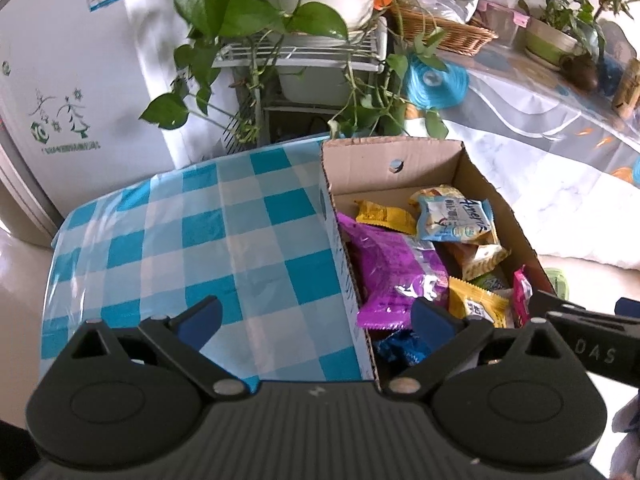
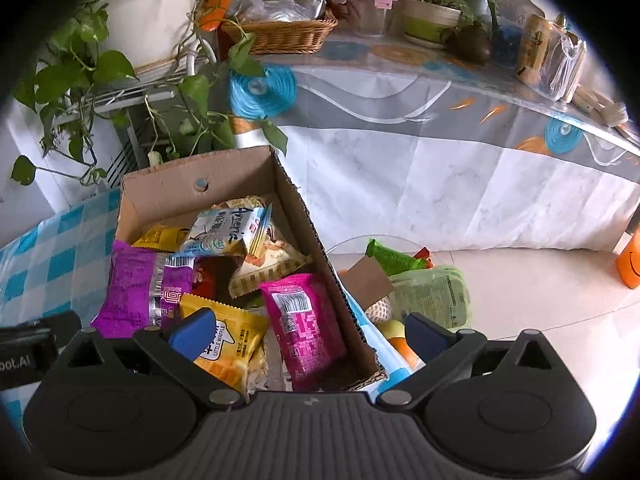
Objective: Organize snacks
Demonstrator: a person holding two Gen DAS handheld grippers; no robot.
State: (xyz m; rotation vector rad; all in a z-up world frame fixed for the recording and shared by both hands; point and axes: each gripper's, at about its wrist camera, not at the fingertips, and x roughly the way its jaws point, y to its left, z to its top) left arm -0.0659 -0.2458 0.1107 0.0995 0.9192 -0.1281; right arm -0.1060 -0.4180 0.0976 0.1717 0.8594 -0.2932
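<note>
Snacks fill my cardboard box (image 2: 296, 216) at frame centre: purple bag (image 2: 132, 284), pink packet (image 2: 308, 320), yellow waffle pack (image 2: 236, 336). Right gripper (image 2: 308, 332) gapes empty above them; left gripper (image 1: 316, 316) spread wide, straddling the box wall over checked cloth (image 1: 180, 240).

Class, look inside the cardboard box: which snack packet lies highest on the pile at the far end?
The pale blue and white packet with slanted lettering; it rests across the yellow packet and the others.

I can read "LITTLE WAFFLE" on the yellow snack packet (image 2: 224, 344) in the box. The pale blue packet (image 2: 228, 232) carries a script word that looks like "Ameria", though I can't be sure. "DAS" stands on the black gripper body (image 1: 596, 354) at the left view's right edge.
</note>
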